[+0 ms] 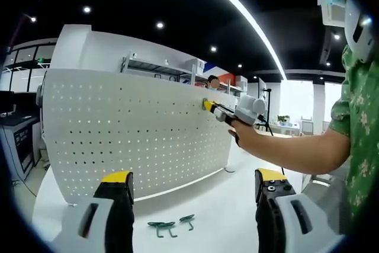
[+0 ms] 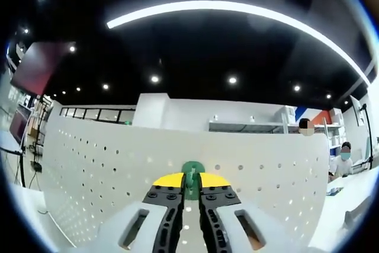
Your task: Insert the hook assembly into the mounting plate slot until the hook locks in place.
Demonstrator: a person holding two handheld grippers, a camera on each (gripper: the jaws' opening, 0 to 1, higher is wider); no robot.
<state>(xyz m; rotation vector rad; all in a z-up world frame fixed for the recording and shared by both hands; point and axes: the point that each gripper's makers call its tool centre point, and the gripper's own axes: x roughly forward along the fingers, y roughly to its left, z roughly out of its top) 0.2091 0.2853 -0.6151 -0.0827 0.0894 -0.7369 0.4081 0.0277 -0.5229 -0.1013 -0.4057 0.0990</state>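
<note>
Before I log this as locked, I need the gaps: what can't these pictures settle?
- Right gripper view: the green hook is half hidden between the closed jaws; whether it sits in a pegboard hole cannot be told.
- Left gripper view: the right gripper is too small at the board; spare hooks lack detail.

The white pegboard (image 1: 136, 131) stands upright across the middle and left of the left gripper view, a wall barring any pass beyond it. Bare white table (image 1: 219, 205) lies open at lower centre between the left gripper (image 1: 192, 185) and the board, apart from green hooks (image 1: 172, 225) lying at bottom centre. From the right, a person's arm (image 1: 290, 143) crosses the room above the table. In the right gripper view, the right gripper (image 2: 190, 189) is tight against the board's upper face; only open air shows above the top edge.
</note>
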